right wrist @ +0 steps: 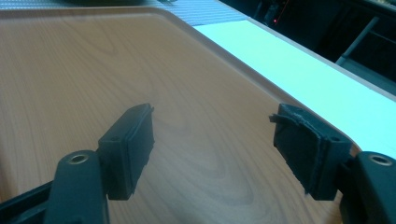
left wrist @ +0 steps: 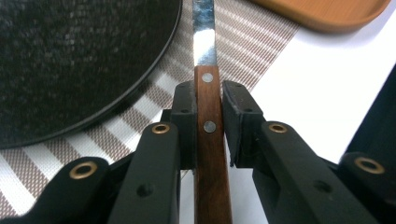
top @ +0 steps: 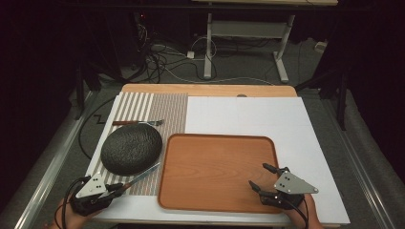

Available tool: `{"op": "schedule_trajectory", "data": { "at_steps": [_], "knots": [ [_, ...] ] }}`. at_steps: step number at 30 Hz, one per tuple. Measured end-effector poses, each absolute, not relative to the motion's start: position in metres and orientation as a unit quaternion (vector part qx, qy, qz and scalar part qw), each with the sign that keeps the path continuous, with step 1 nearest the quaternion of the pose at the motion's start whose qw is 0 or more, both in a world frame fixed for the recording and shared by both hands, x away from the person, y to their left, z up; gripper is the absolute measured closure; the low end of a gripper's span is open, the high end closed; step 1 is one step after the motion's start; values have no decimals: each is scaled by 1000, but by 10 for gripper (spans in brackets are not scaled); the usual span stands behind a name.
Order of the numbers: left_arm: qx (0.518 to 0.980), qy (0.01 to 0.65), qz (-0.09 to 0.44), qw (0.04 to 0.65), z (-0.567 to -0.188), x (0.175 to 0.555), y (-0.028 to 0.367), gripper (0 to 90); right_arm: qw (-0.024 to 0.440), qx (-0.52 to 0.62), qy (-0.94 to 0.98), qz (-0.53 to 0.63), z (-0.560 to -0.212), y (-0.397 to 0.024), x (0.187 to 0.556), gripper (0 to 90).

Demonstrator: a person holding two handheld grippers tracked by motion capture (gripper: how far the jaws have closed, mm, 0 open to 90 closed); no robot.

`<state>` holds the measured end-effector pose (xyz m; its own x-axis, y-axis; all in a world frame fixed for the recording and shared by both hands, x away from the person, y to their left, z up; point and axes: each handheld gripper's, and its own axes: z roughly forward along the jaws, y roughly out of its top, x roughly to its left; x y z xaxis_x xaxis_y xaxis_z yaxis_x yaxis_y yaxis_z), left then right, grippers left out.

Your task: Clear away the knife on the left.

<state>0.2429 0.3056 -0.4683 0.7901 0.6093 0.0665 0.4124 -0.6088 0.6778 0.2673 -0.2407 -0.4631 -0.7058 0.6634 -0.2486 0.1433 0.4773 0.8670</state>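
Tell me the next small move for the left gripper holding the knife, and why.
Probably carry the knife sideways toward the wooden tray. The left gripper is shut on its wooden handle, the blade lies over the striped mat beside the black plate, and the tray is bare.

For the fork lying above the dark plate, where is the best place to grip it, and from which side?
Grip the fork by its dark handle at the left end, coming from above with jaws across its width: it lies flat on the striped mat, and the handle looks thicker than the tines pointing right.

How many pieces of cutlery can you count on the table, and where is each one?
2. A knife lies gripped by its handle in the left tool, beside the dark plate. A fork lies on the striped mat beyond that plate.
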Motion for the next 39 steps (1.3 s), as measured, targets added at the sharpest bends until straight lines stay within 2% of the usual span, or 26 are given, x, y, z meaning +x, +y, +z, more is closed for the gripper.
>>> {"op": "schedule_trajectory", "data": {
  "at_steps": [6,19,39],
  "knots": [
    [865,279,172,380,-461,241,295,740,294,248,807,449,-462,-241,266,294],
    [850,249,201,419,-447,257,263,740,302,246,802,454,-461,-244,265,293],
    [874,182,187,410,-446,282,190,740,311,245,795,460,-458,-248,263,293]
  ]
}}
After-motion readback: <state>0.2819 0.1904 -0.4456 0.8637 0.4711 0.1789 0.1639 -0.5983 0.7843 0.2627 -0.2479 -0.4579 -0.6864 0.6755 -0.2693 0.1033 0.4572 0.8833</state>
